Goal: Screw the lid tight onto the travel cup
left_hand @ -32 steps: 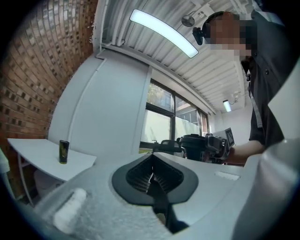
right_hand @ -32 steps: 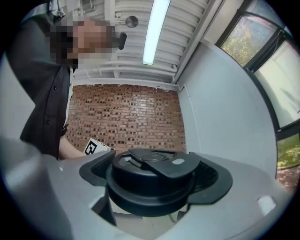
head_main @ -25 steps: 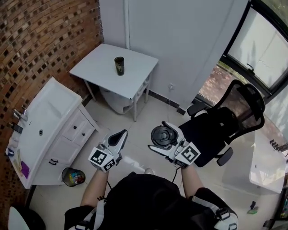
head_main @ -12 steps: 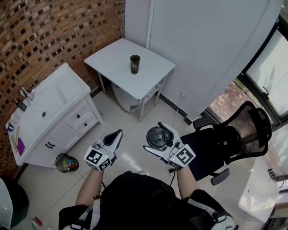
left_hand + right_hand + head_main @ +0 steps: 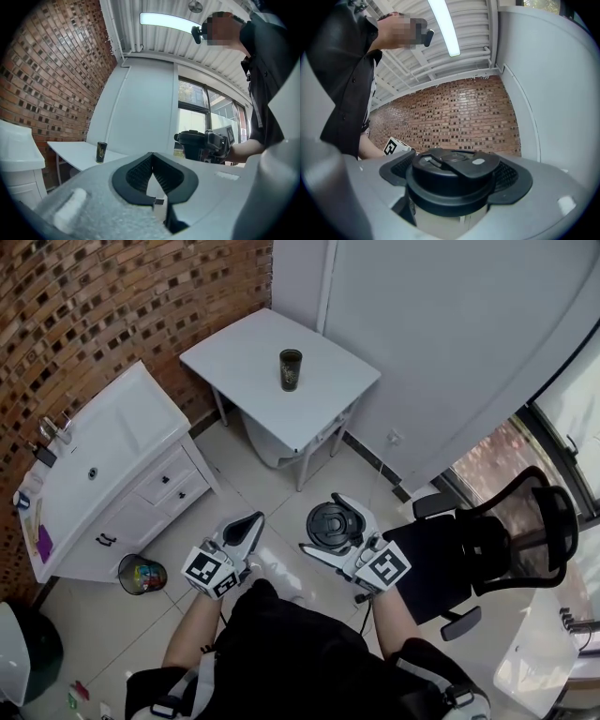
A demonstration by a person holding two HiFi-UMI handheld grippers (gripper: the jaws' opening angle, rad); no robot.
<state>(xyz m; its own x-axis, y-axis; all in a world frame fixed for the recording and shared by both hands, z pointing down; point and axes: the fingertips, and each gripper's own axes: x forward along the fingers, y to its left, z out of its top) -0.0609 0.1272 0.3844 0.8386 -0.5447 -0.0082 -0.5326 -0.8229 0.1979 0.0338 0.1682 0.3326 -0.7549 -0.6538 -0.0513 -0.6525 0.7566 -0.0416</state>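
Note:
A dark travel cup stands upright on a small white table far ahead; it shows small in the left gripper view as the cup. The round black lid sits between the jaws of my right gripper, whose pads press its sides; up close it fills that view as the lid. My left gripper is shut and holds nothing; its pads meet. Both grippers are held at waist height over the floor, well short of the table.
A white vanity with a sink stands at the left by the brick wall. A black office chair is at the right. A small waste bin sits on the tiled floor.
The view has moved forward and turned left: table and cup sit nearer the middle, the chair has slid to the right. Both grippers keep their pose and grip.

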